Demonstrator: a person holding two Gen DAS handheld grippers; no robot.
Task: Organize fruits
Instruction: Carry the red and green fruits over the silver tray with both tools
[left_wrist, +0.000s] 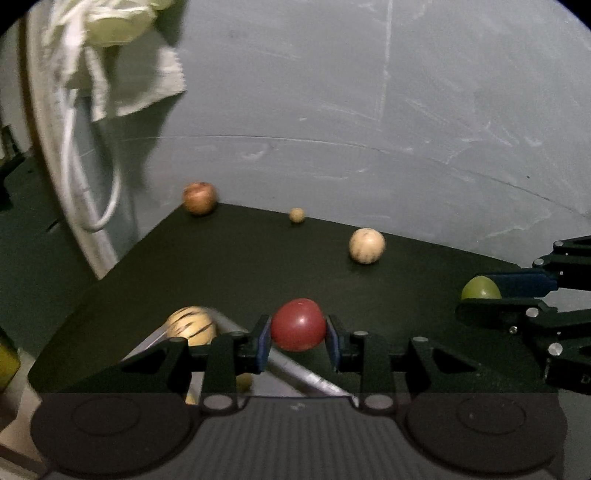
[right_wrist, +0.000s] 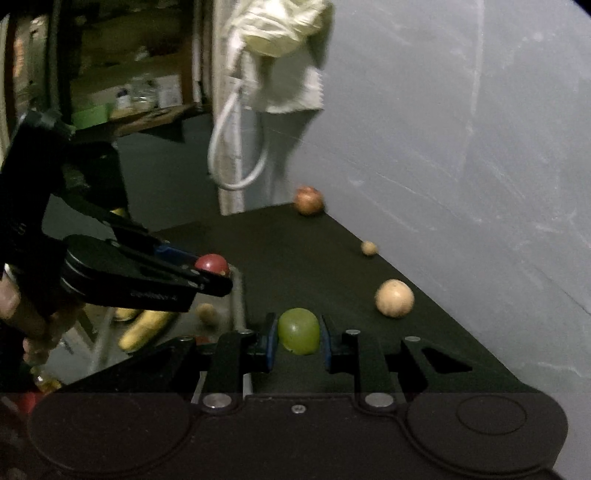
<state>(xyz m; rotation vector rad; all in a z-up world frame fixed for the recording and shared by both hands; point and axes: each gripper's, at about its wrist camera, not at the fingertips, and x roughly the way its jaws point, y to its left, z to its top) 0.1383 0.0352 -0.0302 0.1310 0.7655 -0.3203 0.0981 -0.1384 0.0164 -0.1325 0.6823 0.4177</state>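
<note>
Left gripper (left_wrist: 298, 338): closed on a red fruit (left_wrist: 298, 325), blue pads pressed to both its sides — seen from the right wrist too, at (right_wrist: 218, 275), with the same red fruit (right_wrist: 211, 264) between the fingertips.

Right gripper (right_wrist: 298, 341): clamped on a green fruit (right_wrist: 298, 331), both blue pads touching it; in the left wrist view reaching in from the right edge (left_wrist: 491, 297), green fruit (left_wrist: 480, 288) showing between the two fingers.

Opening: moderate on both, just as wide as the fruit held.

Position: left gripper near the table's left edge, above a metal tray (left_wrist: 295, 365); right gripper over the dark table (left_wrist: 258, 266).

Striped yellow fruit (left_wrist: 190, 326): just left of the left gripper, by the tray's rim.

Pale round fruit (left_wrist: 367, 246): on the table, ahead and between the two grippers, apart from both.

Small tan fruit (left_wrist: 297, 215): farther back, near the grey wall (left_wrist: 369, 92).

Reddish-brown fruit (left_wrist: 199, 198): at the far left corner of the table, close to the wall.

Bananas (right_wrist: 144, 326): below table level on the left — blurred, details unclear.

White cable (right_wrist: 236, 147) and pale cloth (right_wrist: 291, 48): hanging beyond the table's far corner.
</note>
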